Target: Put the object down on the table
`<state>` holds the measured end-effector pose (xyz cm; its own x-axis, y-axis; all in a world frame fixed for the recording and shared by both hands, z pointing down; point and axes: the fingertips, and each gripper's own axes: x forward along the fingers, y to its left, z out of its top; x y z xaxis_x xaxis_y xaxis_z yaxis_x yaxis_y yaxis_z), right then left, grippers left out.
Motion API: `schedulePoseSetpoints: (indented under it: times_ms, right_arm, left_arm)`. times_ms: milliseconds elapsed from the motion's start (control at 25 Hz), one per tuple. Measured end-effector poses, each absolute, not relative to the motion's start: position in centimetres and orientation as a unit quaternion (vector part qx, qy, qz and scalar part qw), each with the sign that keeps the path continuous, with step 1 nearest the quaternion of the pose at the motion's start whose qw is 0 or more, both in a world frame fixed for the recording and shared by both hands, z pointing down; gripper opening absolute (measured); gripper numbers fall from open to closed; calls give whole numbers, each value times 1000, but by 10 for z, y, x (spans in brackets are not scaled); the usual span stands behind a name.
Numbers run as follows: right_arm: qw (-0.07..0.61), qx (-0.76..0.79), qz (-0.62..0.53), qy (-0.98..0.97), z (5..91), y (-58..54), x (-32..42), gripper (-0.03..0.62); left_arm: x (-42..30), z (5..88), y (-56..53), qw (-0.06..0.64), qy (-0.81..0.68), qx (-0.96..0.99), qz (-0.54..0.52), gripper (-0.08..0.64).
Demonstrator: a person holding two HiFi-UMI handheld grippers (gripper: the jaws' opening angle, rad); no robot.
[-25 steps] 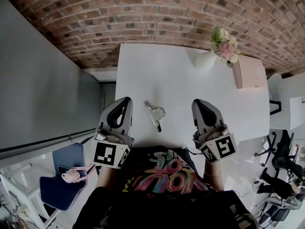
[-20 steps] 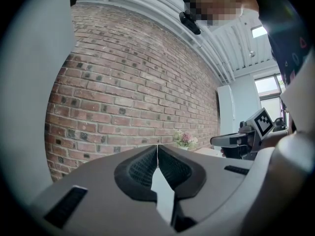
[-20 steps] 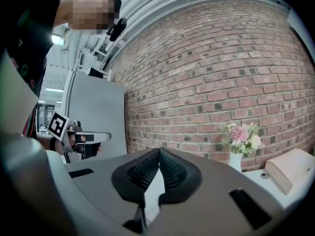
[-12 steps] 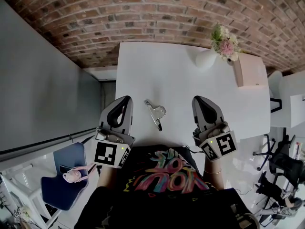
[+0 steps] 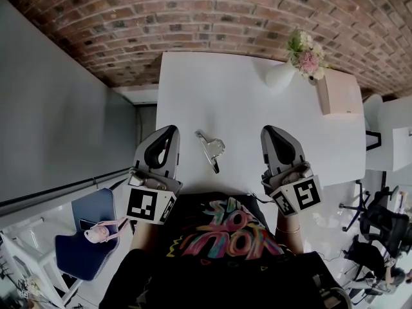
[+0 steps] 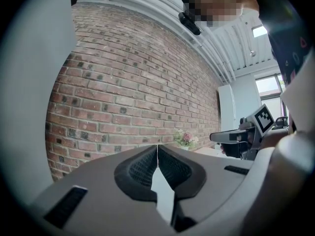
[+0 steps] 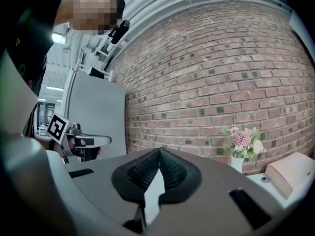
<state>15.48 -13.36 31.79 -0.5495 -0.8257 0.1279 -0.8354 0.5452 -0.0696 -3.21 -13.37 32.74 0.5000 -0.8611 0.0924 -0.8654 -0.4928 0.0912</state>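
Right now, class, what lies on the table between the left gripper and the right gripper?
A small metal clip lies on the white table, between the left gripper and the right gripper, touching neither. The head view shows it.

The clip (image 5: 211,150) is seen as shiny metal, the table (image 5: 244,102) as smooth matt white, the wall (image 5: 193,18) as rough brick. The left gripper (image 5: 171,131) is formed of matt grey plastic, with ribbed black pads (image 6: 140,170).

Bright even daylight, sharp focus, strong fisheye edge distortion.
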Motion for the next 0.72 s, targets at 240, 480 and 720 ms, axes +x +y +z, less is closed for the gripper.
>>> schedulePoseSetpoints:
  times_ms: [240,480,720]
  right_arm:
    - [45,472,63,-878,319,-134,155,17]
    - [53,469,62,-879,319,-134,154,17]
    - [45,469,69,-879,316,-133,156,17]
  left_arm:
    - [-32,327,-135,67,-495,866,16,25]
    - [-33,326,-137,65,-496,866,16,25]
    - [-32,326,-136,62,-496,866,17,25]
